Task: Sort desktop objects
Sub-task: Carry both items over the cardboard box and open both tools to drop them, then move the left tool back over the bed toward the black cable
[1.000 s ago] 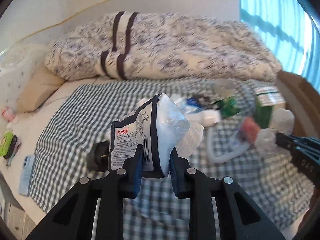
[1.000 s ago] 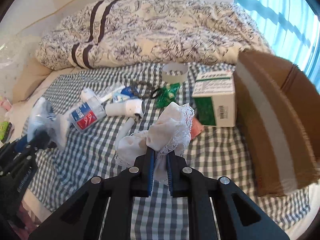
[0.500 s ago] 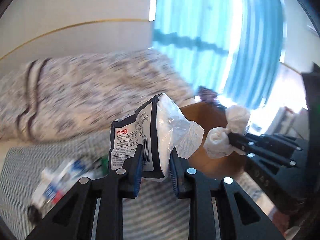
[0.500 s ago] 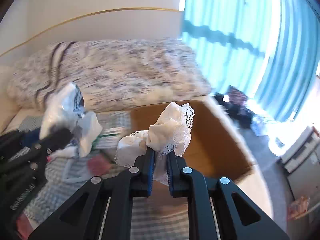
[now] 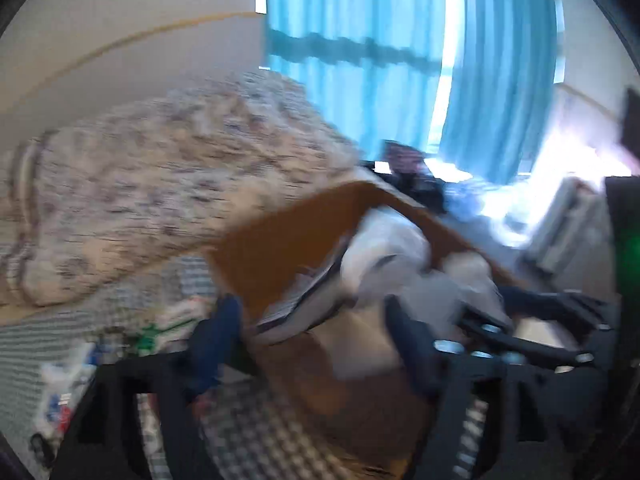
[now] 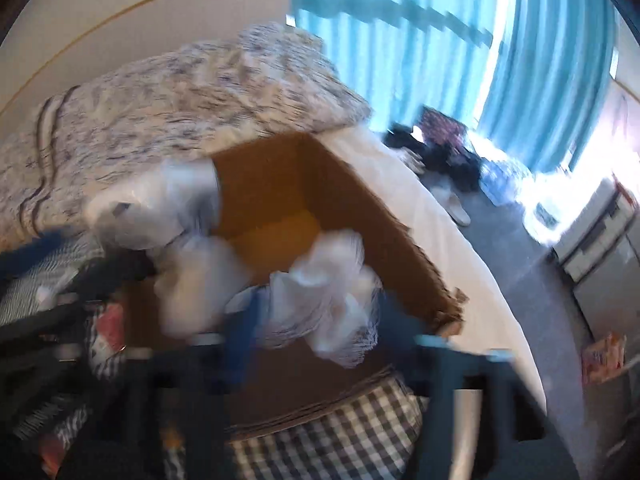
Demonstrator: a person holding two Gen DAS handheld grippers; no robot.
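Left wrist view, entry one: left gripper [image 5: 308,344], fingers spread wide, where half a second earlier they had pinched the snack packet [image 5: 316,296]. Packet now loose, blurred, at frame centre, tilting over the near wall of the cardboard box [image 5: 280,248]. Whether it had cleared the rim or was resting on it cannot be told through the motion blur.

Right wrist view, entry two: right gripper [image 6: 320,344], fingers likewise parted wide. White lace cloth [image 6: 328,280], formerly clamped, now free between them at lower centre of frame, over the open box [image 6: 360,208]. The packet [image 6: 160,208] appears at centre left, beside the box's left wall.

Change noted: both grips released at nearly the same moment, both items falling or just fallen toward the box. Judged stage: deposit of two items under way, landing unconfirmed.

Remaining stock: small items [image 5: 68,380] on the checked bedsheet [image 5: 248,432], lower left of the left view, too smeared to identify. Quilt [image 6: 160,92] at upper left, blue curtains [image 6: 420,40] at upper right.

Implication: with both grippers freed, a return to the sheet for further pieces seems the likely next step.
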